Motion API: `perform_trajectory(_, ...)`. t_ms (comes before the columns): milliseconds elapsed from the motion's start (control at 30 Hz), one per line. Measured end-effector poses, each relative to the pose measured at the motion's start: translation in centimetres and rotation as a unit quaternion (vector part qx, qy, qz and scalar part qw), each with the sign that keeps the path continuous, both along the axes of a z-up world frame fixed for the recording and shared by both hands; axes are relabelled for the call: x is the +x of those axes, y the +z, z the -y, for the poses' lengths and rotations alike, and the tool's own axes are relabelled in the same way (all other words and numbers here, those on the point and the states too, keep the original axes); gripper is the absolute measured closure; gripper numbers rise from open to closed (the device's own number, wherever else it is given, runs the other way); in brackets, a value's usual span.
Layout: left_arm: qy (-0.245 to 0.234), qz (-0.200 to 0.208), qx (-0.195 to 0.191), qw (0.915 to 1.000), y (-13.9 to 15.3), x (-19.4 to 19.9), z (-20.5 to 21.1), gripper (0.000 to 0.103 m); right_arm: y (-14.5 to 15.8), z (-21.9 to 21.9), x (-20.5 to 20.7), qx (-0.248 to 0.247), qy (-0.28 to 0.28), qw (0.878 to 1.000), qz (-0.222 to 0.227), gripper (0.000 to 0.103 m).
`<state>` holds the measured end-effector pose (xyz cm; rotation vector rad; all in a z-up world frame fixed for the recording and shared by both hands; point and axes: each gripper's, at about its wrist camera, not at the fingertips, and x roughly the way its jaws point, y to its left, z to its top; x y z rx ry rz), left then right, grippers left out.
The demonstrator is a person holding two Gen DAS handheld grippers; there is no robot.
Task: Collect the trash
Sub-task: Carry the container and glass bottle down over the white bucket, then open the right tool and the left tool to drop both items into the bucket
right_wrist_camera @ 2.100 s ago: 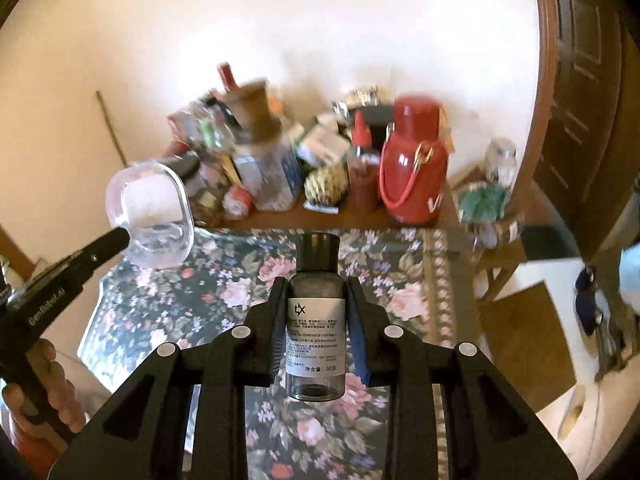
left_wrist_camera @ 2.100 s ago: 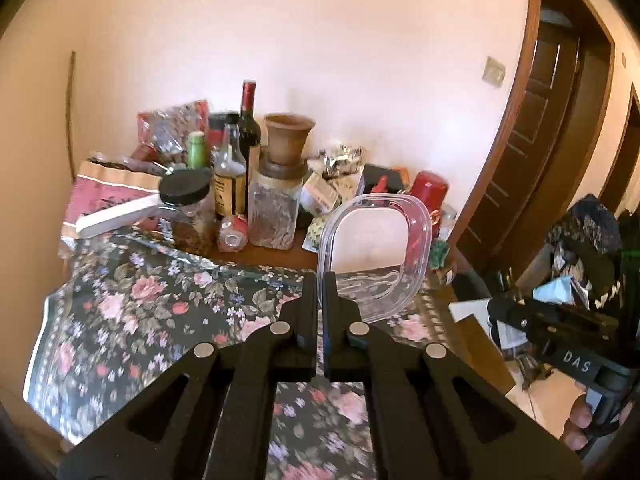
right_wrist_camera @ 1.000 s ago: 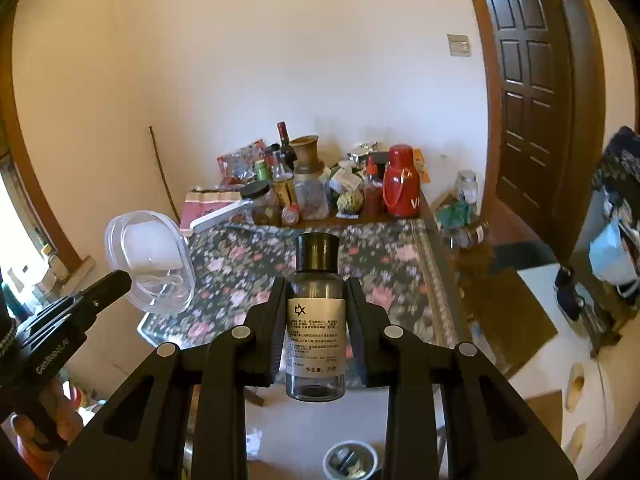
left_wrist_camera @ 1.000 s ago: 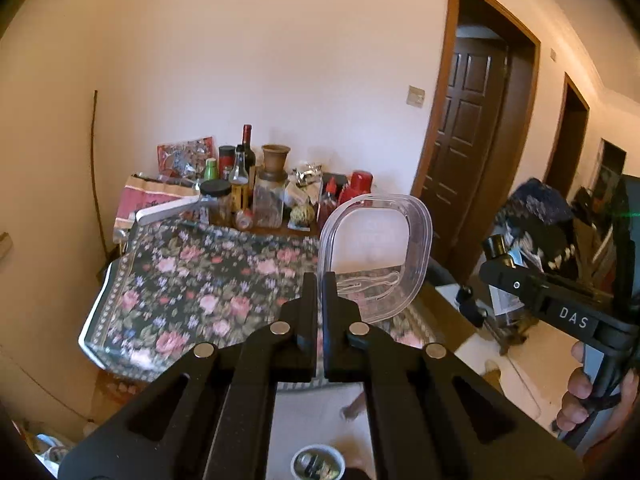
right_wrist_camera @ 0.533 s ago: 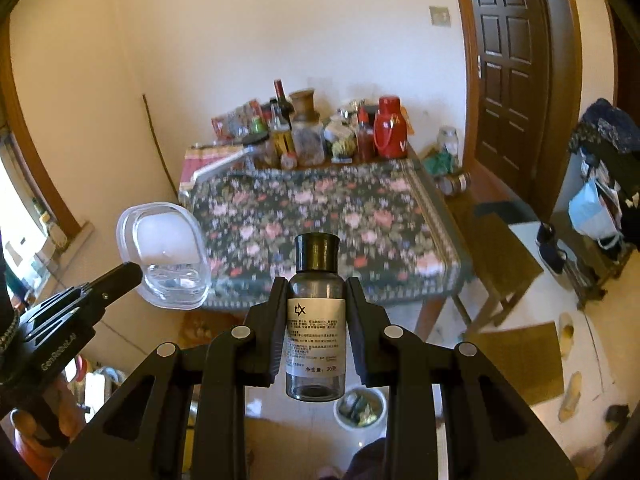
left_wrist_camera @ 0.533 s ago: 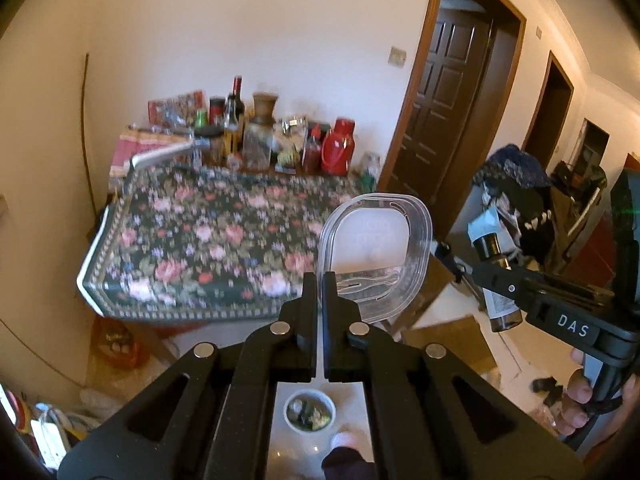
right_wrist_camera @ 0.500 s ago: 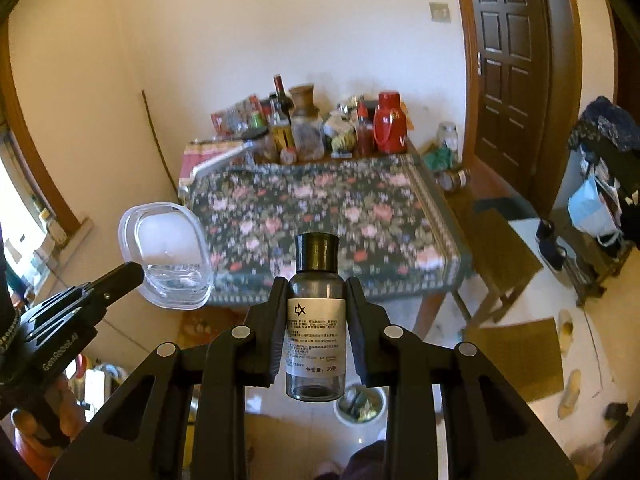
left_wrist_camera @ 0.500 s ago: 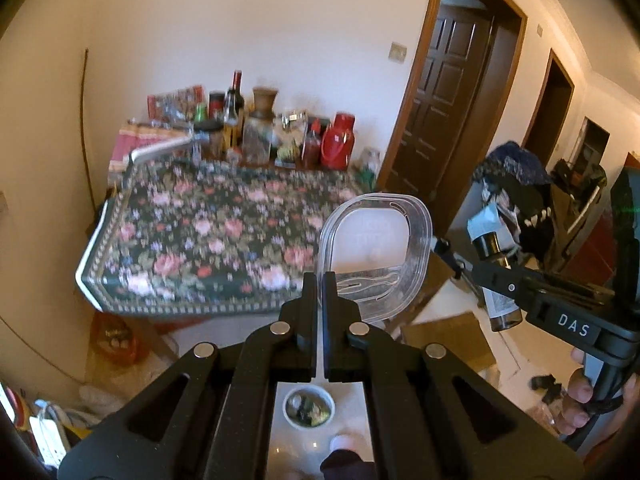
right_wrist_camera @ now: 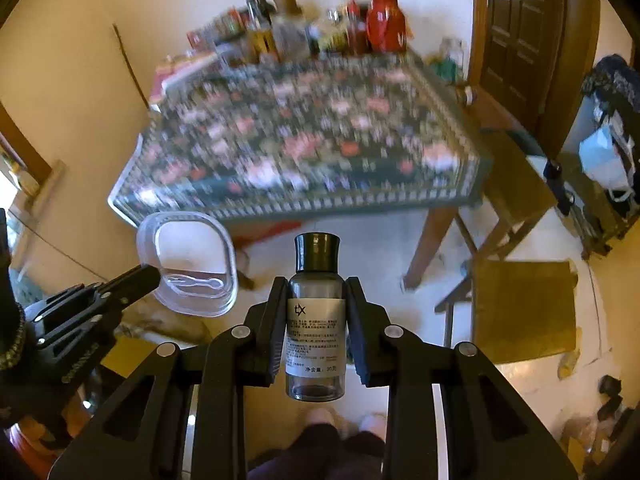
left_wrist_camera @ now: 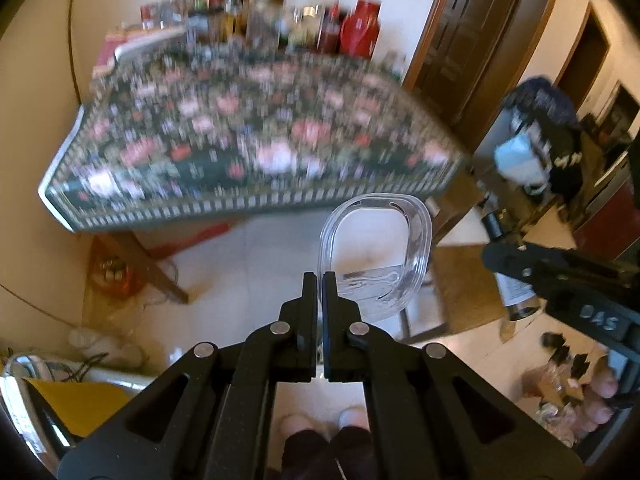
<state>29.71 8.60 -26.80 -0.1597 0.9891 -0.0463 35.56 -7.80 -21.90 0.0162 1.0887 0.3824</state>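
I have two pieces of trash in hand. The clear plastic container (left_wrist_camera: 376, 252) stands on edge with its open side facing my left camera, its rim pinched at about 7 o'clock by the left gripper (left_wrist_camera: 319, 280), whose jaws are clenched tight on that thin edge. From my right camera the same container shows at 9 o'clock, out at the tip of the left gripper. The small bottle (right_wrist_camera: 316, 316), clear with a black cap and a white printed label, stands upright between the fingers of the right gripper (right_wrist_camera: 317, 304), which grasp it by its sides at label height; the cap rises above the fingertips. In the left view that bottle appears at 3 o'clock, partly behind the right gripper's black frame, with a hand (left_wrist_camera: 600, 392) on the handle below it. Both tools hang over a pale tiled floor (right_wrist_camera: 384, 248). At 12 o'clock in each view sits the table (right_wrist_camera: 304, 148), blurred, under a dark floral cloth, with bottles and jars crowded along its far edge, among them a red flask (right_wrist_camera: 386, 20). A dark wooden door (right_wrist_camera: 516, 36) is at 1 o'clock, a wooden stool (right_wrist_camera: 520, 304) at 3 o'clock in the right view. At 6 o'clock I see dark trouser legs and pale slippers (right_wrist_camera: 320, 416).
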Motion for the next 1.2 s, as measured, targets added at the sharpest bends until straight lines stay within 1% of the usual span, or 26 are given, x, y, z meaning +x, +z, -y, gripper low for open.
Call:
perform_trajectory(133,0.008,-0.038,0.0,0.9992,-6.0,1.6,1.0,0.103,-5.7,0.9,1.3,-0.016,0.007,0.999,-0.039,0.077)
perform_trajectory(200,0.016,-0.059,-0.003,0.9981,-9.5,2.2,1.3,0.103,-8.5,1.2,2.0,-0.023,0.012,0.998,-0.059,0.077)
perform_trajectory(233,0.019,-0.07,-0.004,0.9974,-11.3,2.5,1.4,0.103,-10.5,1.5,2.5,-0.027,0.016,0.997,-0.072,0.077)
perform_trajectory(267,0.022,-0.076,-0.005,0.9968,-12.5,2.7,1.4,0.103,-12.1,1.6,2.9,-0.028,0.017,0.996,-0.083,0.077)
perform_trajectory(367,0.039,-0.102,-0.008,0.994,-17.4,3.2,1.2,0.103,-16.0,1.7,4.0,-0.022,0.026,0.994,-0.105,0.077)
perform_trajectory(433,0.051,-0.116,-0.011,0.9919,-20.2,3.4,0.9,0.103,-18.2,1.5,4.5,-0.024,0.032,0.993,-0.111,0.077)
perform_trajectory(467,0.056,-0.122,-0.012,0.9909,-21.6,3.5,0.8,0.103,-19.9,1.2,4.8,-0.025,0.038,0.992,-0.115,0.077)
perform_trajectory(667,0.077,-0.148,-0.02,0.9859,-28.6,4.4,-0.1,0.103,-27.3,0.1,6.1,-0.016,0.058,0.988,-0.145,0.076)
perform_trajectory(700,0.078,-0.151,-0.02,0.9853,-29.5,4.6,-0.1,0.103,-28.5,-0.1,6.2,-0.019,0.063,0.986,-0.154,0.069)
perform_trajectory(733,0.078,-0.157,-0.022,0.9843,-30.6,4.8,-0.2,0.103,-29.8,-0.3,6.5,-0.029,0.065,0.984,-0.166,0.057)
perform_trajectory(767,0.079,-0.161,-0.024,0.9836,-31.4,5.0,-0.1,0.103,-31.4,-0.5,6.6,-0.046,0.062,0.981,-0.18,0.054)
perform_trajectory(900,0.077,-0.18,-0.028,0.9803,-34.4,5.7,0.3,0.103,-33.8,0.4,6.9,-0.046,0.049,0.976,-0.206,0.053)
perform_trajectory(1000,0.072,-0.192,-0.038,0.978,-36.0,6.2,1.1,0.103,-34.2,1.4,7.0,-0.045,0.038,0.975,-0.214,0.053)
perform_trajectory(1100,0.065,-0.206,-0.065,0.9743,-37.6,7.0,2.0,0.103,-34.2,2.3,7.2,-0.047,0.035,0.975,-0.215,0.053)
perform_trajectory(1133,0.063,-0.208,-0.072,0.9734,-38.1,7.2,2.3,0.1,-34.1,2.6,7.3,-0.048,0.033,0.975,-0.214,0.053)
perform_trajectory(1167,0.06,-0.216,-0.072,0.972,-38.9,7.5,2.7,0.086,-33.9,2.8,7.3,-0.047,0.031,0.975,-0.213,0.053)
perform_trajectory(1200,0.06,-0.224,-0.067,0.9704,-39.4,7.6,3.0,0.076,-34.2,2.9,7.6,-0.047,0.031,0.976,-0.212,0.053)
